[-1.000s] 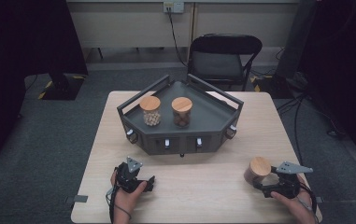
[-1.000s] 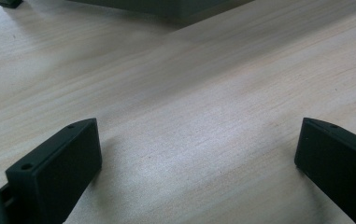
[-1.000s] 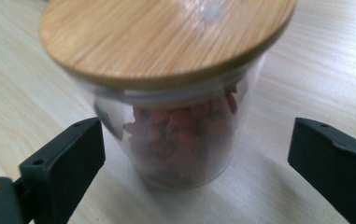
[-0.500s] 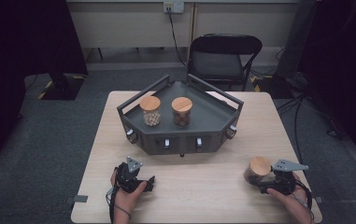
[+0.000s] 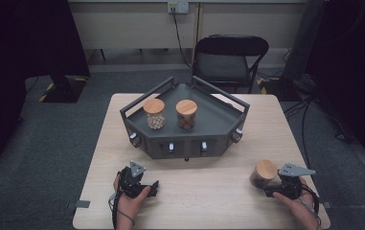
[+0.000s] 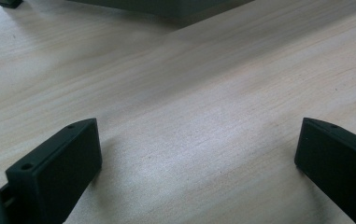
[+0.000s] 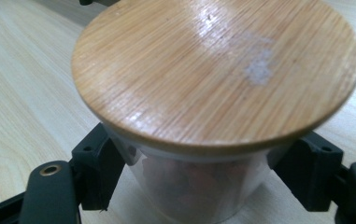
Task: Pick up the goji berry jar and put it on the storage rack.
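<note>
Right hand-held gripper [image 7: 199,186] has just clamped onto the jar [image 7: 213,107] near the bench's [image 5: 209,191] right front corner, ready to lift; left hand-held gripper [image 6: 199,172] rests spread apart, empty.

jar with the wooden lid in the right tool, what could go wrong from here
1. The right tool grips the jar on its smooth glass wall below the lid, so it may slip or tilt when lifted.
2. The lid overhangs the jaws and could pop loose if bumped.
3. The tray has raised rails and already holds two jars, so placing a third could knock them.
</note>
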`<action>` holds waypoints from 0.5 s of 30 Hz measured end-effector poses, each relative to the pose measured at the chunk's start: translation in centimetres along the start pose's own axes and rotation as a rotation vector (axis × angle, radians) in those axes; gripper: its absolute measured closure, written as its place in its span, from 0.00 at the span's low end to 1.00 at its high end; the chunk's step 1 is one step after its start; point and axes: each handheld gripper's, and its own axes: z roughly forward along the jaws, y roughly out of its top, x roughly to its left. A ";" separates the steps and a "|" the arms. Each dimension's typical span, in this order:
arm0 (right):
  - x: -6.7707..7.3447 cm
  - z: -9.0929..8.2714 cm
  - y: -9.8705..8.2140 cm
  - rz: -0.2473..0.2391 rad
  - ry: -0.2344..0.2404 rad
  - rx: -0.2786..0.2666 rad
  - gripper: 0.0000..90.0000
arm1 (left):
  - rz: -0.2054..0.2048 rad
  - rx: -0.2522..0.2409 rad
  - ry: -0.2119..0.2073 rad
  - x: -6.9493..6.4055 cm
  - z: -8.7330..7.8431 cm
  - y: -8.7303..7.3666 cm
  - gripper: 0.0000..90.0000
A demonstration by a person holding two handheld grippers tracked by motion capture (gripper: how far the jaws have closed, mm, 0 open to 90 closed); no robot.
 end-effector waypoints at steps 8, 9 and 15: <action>0.3 -0.1 0.1 -0.017 -0.022 -0.005 0.28 | 0.000 0.000 0.000 0.0 0.0 0.0 0.00; 0.3 -0.1 0.2 -0.016 -0.020 -0.005 0.28 | 0.000 0.000 0.000 0.0 0.0 0.0 0.00; 0.6 -0.5 1.3 -0.048 -0.024 0.003 0.28 | 0.000 0.000 0.000 0.0 0.0 0.0 0.00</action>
